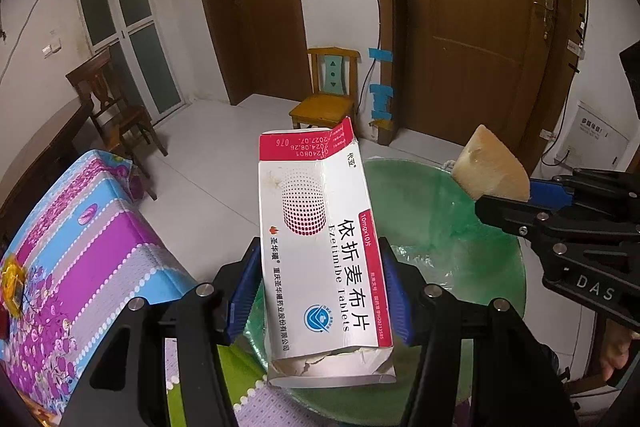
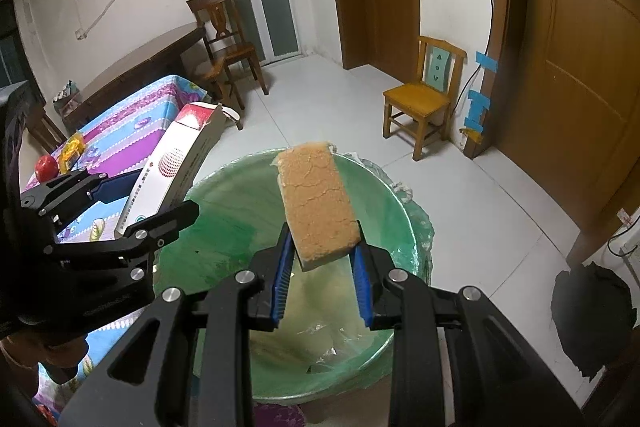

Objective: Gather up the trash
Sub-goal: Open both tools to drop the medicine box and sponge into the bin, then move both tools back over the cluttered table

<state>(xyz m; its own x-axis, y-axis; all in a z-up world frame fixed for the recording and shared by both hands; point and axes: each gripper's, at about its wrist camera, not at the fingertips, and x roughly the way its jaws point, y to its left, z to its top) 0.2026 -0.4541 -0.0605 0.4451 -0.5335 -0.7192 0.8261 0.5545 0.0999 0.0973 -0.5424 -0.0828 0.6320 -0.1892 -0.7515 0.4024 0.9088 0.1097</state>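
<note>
Left claw clamping tablet box, long axis pointing out over green-lined bin. Right claw gripping bread slab directly above bin.

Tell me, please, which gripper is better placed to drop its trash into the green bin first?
Probably the right gripper: its sponge hangs over the middle of the green bin, while the left gripper's medicine box sits nearer the rim.
</note>
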